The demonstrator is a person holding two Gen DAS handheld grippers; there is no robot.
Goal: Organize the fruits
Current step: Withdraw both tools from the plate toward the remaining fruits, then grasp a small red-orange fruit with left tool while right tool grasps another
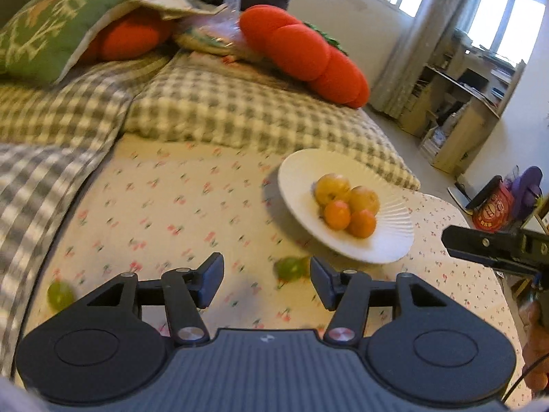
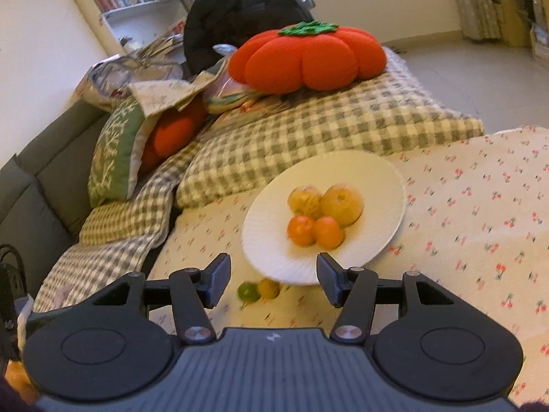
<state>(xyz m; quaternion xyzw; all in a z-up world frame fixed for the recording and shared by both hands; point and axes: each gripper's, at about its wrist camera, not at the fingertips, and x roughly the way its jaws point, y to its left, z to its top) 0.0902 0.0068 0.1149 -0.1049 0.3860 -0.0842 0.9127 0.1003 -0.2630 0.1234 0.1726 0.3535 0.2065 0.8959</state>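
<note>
A white plate (image 1: 394,237) sits on the cherry-print cloth and holds two yellow apples (image 1: 331,189) and two oranges (image 1: 337,214). It also shows in the right wrist view (image 2: 274,254) with the same fruits (image 2: 302,230). A green fruit (image 1: 291,268) lies on the cloth near the plate's edge, just ahead of my open, empty left gripper (image 1: 267,283). Another green fruit (image 1: 60,295) lies far left. My right gripper (image 2: 272,279) is open and empty, with a green fruit (image 2: 247,292) and a yellow one (image 2: 268,288) between its fingers' line of sight. The right gripper's fingers (image 1: 480,247) show at the right of the left view.
Checked cushions (image 1: 240,110) and a red pumpkin pillow (image 1: 302,51) lie behind the plate. A green patterned pillow (image 1: 51,34) is at back left. The cloth's edge drops off at the right (image 1: 494,274), with a shelf (image 1: 463,103) beyond.
</note>
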